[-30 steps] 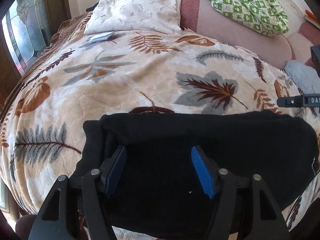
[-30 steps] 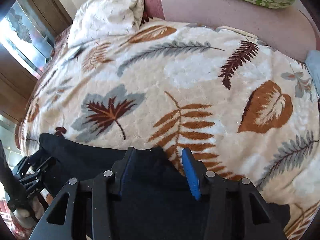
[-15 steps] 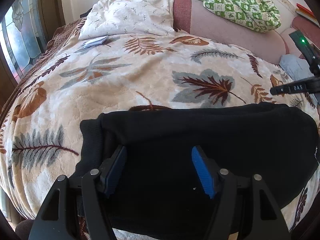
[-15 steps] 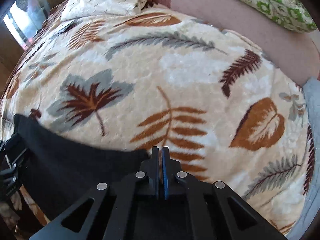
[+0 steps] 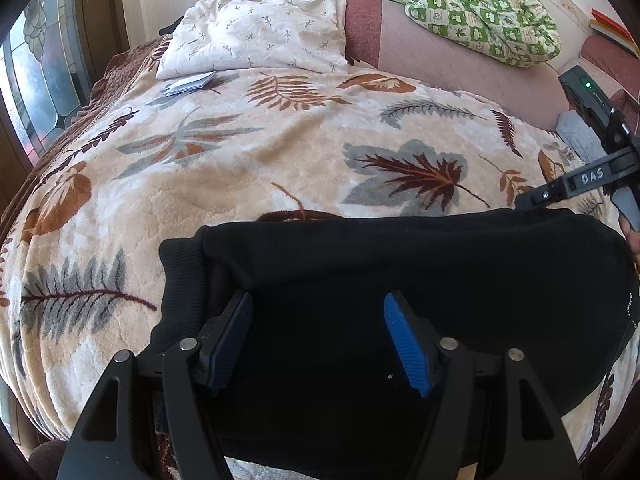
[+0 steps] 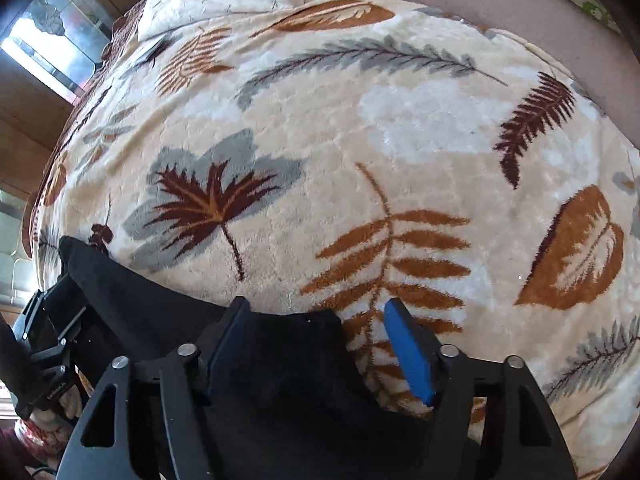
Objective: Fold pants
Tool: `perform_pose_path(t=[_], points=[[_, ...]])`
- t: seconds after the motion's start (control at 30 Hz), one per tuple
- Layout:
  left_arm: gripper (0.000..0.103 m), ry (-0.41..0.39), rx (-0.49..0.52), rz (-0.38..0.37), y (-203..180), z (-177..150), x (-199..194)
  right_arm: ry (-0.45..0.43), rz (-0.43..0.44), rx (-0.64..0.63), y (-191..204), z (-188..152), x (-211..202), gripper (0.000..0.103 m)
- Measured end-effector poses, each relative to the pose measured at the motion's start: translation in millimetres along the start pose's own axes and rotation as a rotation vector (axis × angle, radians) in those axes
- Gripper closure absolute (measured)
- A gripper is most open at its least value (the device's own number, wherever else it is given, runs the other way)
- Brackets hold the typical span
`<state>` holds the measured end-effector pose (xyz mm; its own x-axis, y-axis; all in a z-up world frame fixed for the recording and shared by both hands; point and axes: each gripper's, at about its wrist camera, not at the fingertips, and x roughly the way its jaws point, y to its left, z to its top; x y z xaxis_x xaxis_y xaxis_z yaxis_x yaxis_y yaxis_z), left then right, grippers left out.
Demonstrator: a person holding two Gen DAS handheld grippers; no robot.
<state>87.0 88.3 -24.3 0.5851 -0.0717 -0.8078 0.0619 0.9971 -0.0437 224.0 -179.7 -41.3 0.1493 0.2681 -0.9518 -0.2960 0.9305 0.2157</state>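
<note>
Black pants [image 5: 400,280] lie folded in a wide dark band across the near edge of a bed, on a cream blanket [image 5: 280,152] printed w/ brown and grey leaves.

Left gripper [image 5: 318,340] points steeply down over the pants. Its jaws stand fairly wide, blue pads [image 5: 404,344] apart, w/ black cloth directly beneath and between them; the pads press on nothing. The ribbed waistband edge shows just left of the gripper's left finger.

Right gripper [image 6: 316,340] points down at the pants' far right end. Its jaws are opening; a corner of the pants [image 6: 280,360] sits between them, closer to the left finger, w/ bare blanket [image 6: 400,140] under the right pad [image 6: 408,356]. The pads don't clamp the cloth.

In the left view, the right gripper's black body, marked "DAS", pokes in at the right edge, just beyond the pants' top edge.

Well ahead of both grippers: a white pillow [image 5: 256,36] w/ small sprigs, a small folded paper [image 5: 190,82] just in front of it, a pinkish headboard cushion [image 5: 460,64], and a green-and-white checked quilt [image 5: 480,12] heaped on top. A stained-glass window [image 5: 36,80] is far left.
</note>
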Motion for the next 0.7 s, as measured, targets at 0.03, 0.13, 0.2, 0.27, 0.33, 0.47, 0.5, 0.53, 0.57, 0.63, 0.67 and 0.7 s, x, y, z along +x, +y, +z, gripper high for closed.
perform_pose_path(t=[0.03,0.13,0.2,0.27,0.33,0.47,0.5,0.53,0.57,0.63,0.67,0.7], points=[[0.035,0.000,-0.002,-0.003,0,1,1,0.032,0.001,-0.018,5,-3,8,0.063],[0.035,-0.002,-0.006,-0.006,0,0,1,0.033,-0.055,-0.095,20,-12,13,0.078],[0.035,-0.005,-0.011,-0.009,1,0,1,0.020,-0.071,-0.092,23,-12,8,0.091],[0.035,-0.008,-0.017,-0.013,1,0,1,-0.003,-0.096,-0.103,26,-10,4,0.093],[0.035,-0.011,-0.017,-0.016,2,-1,1,-0.033,-0.116,-0.086,23,-4,1,0.094],[0.035,-0.010,-0.016,-0.015,3,-2,0,-0.050,-0.130,-0.041,15,13,4,0.094],[0.035,-0.010,-0.017,-0.014,2,-1,1,-0.048,-0.144,-0.041,13,15,6,0.103],[0.035,-0.011,-0.019,-0.015,3,-1,1,-0.050,-0.181,-0.041,11,18,10,0.103],[0.035,-0.011,-0.019,-0.017,3,-1,1,-0.053,-0.216,-0.025,7,22,14,0.103],[0.035,-0.010,-0.020,-0.018,4,-1,0,-0.074,-0.237,0.033,-3,31,15,0.102],[0.035,-0.010,-0.021,-0.021,4,-2,0,-0.090,-0.229,0.062,-8,34,11,0.101],[0.035,-0.011,-0.026,-0.030,4,-1,-2,-0.111,-0.208,0.087,-13,33,5,0.101]])
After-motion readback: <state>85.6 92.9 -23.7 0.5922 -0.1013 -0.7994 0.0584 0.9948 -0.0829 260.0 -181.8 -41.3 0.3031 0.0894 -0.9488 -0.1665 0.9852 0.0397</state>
